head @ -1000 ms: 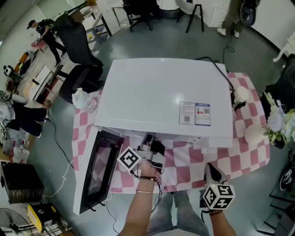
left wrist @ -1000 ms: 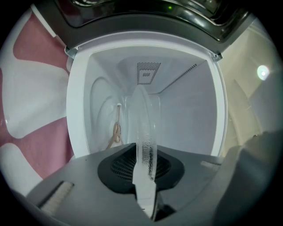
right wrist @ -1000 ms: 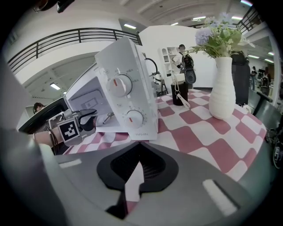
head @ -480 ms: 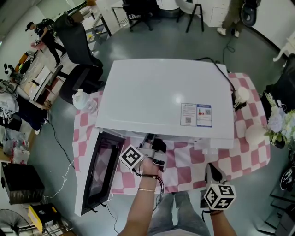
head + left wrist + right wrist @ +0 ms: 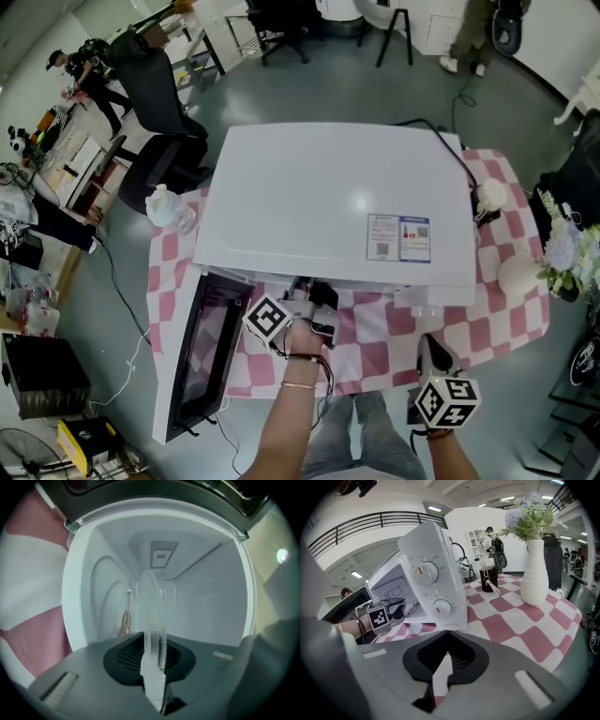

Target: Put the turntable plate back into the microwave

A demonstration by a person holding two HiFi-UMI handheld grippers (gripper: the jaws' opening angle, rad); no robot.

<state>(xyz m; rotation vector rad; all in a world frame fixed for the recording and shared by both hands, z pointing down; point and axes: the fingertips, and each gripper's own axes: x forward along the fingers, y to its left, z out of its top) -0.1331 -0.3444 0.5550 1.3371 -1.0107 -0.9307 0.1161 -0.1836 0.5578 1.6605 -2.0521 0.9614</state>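
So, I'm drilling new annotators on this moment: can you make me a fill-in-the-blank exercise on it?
The microwave door stands ___.
The left gripper holds the plate, while the right gripper holds ___.
The cloth is checked white and ___.
Missing words: open; nothing; pink.

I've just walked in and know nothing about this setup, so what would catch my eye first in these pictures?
A big white microwave fills the middle of the pink-checked tablecloth, its door open at the left. The left gripper holds a clear glass turntable plate by its rim in its jaws, at the oven's open cavity. A white vase of flowers stands at the right.
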